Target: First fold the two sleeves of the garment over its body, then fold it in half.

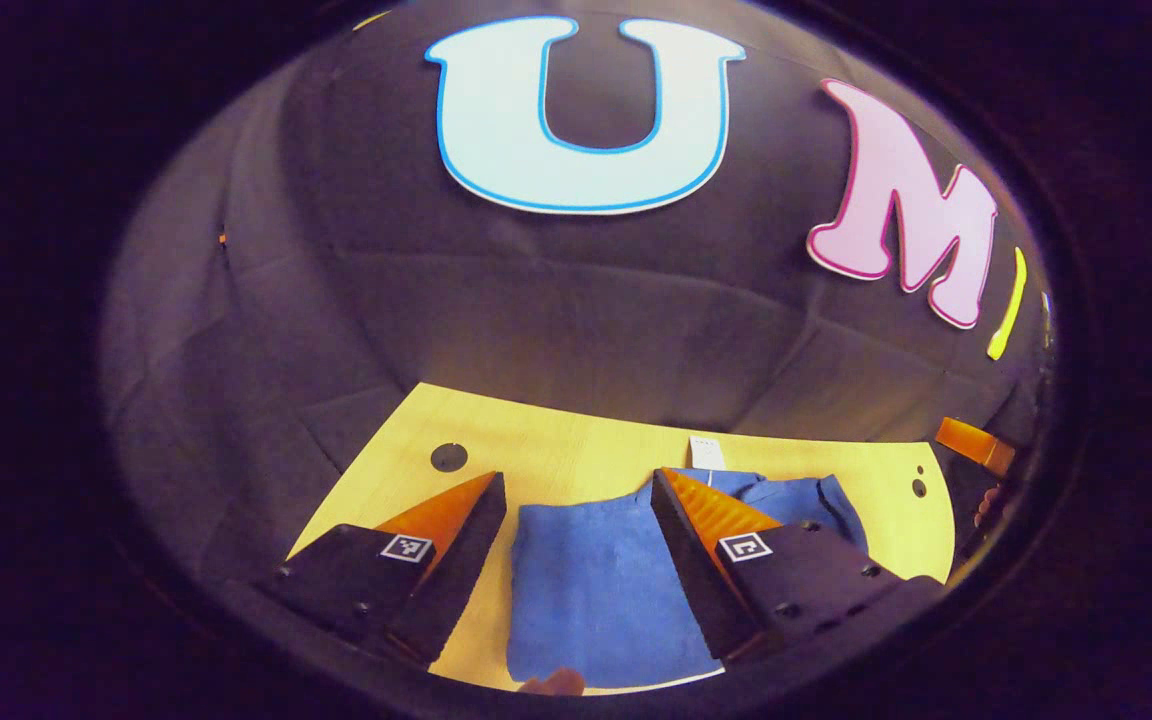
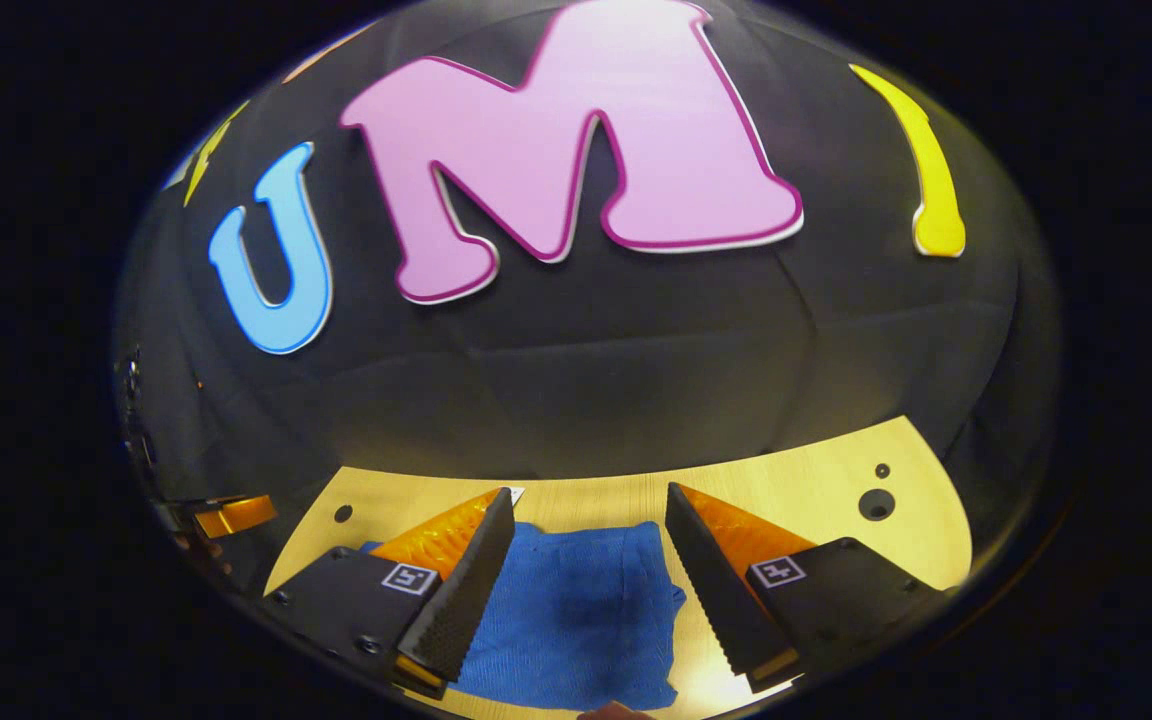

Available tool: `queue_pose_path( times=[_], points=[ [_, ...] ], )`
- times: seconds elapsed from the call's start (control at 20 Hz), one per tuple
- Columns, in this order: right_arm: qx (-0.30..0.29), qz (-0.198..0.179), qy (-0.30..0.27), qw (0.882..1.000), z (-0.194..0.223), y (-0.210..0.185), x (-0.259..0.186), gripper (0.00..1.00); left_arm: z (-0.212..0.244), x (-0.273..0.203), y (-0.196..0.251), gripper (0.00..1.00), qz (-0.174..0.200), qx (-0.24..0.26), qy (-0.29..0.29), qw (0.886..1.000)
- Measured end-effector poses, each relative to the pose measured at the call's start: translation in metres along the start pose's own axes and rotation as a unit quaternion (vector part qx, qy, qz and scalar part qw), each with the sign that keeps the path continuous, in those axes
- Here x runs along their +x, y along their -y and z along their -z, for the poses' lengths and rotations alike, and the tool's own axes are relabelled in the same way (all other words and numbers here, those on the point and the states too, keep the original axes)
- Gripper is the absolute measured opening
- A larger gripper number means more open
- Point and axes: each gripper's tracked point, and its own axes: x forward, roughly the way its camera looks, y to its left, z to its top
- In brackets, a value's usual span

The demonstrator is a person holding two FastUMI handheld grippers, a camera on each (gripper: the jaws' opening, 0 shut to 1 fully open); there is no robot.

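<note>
Flat, blue garment (image 1: pixel 586 590), collar toward wall

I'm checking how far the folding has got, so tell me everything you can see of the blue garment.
The blue garment is a knit-looking cloth lying flat on the wooden table, gathered into a compact, roughly rectangular shape with straight side edges. A small white tag sticks out at its far edge, toward the wall. In the right gripper view its right edge looks slightly rumpled. Both grippers are open above it, with nothing pinched between their fingers.

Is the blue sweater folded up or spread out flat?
Folded, it seems: the blue sweater lies as a compact block on the table, no sleeves sticking out.
</note>
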Motion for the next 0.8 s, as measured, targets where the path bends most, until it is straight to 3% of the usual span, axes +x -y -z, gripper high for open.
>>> queue_pose_path(
  times=[0.4,0.65,0.8],
  points=[
    [-0.065,-0.012,0.088,0.994,-0.032,-0.063,-0.123,0.97,-0.009,-0.110,0.049,0.86,0.031,0.023,0.089,0.995],
    [-0.033,-0.018,0.123,0.992,-0.027,-0.101,-0.198,0.97,0.012,-0.175,0.047,0.86,0.035,0.004,0.110,0.993],
    [-0.038,-0.007,0.150,0.988,-0.024,-0.108,-0.243,0.97,0.035,-0.215,0.039,0.86,0.013,0.020,0.127,0.992]
  ],
)
